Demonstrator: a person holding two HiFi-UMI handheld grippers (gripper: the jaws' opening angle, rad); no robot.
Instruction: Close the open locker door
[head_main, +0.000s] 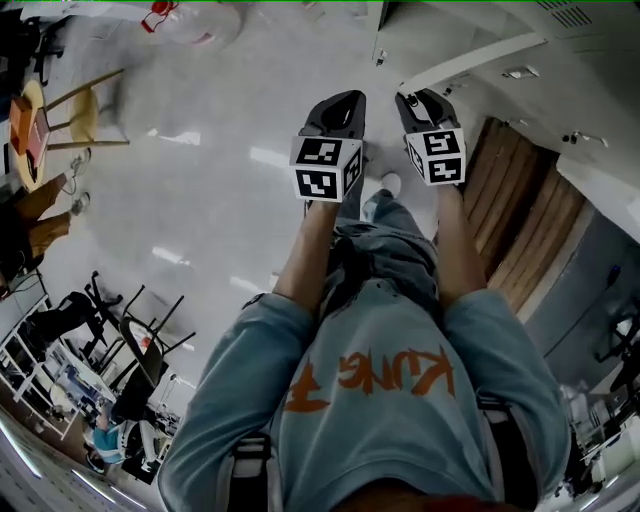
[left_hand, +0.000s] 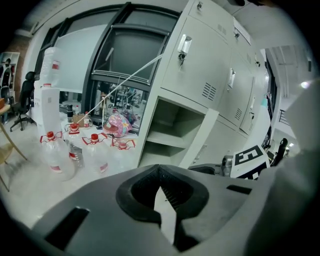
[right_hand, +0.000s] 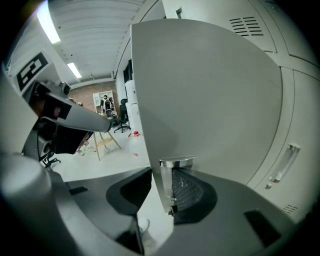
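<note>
The open locker door (right_hand: 200, 100) fills the right gripper view, a pale grey panel with a metal latch (right_hand: 172, 187) on its edge. My right gripper (right_hand: 161, 175) is shut on that edge, one jaw on each side. In the head view the right gripper (head_main: 425, 98) reaches the door's white edge (head_main: 470, 62). In the left gripper view the door (left_hand: 201, 136) stands edge-on beside the open shelved compartment (left_hand: 172, 132). My left gripper (left_hand: 159, 170) is shut on nothing and hangs (head_main: 338, 105) just left of the right one.
Closed grey lockers (left_hand: 210, 65) stack above and to the right of the compartment. Large water bottles (left_hand: 55, 150) and a pink bag (left_hand: 116, 124) sit on the floor left of it. A wooden stool (head_main: 70, 110) and chairs (head_main: 140, 330) stand further left; wooden boards (head_main: 525, 220) lie at the right.
</note>
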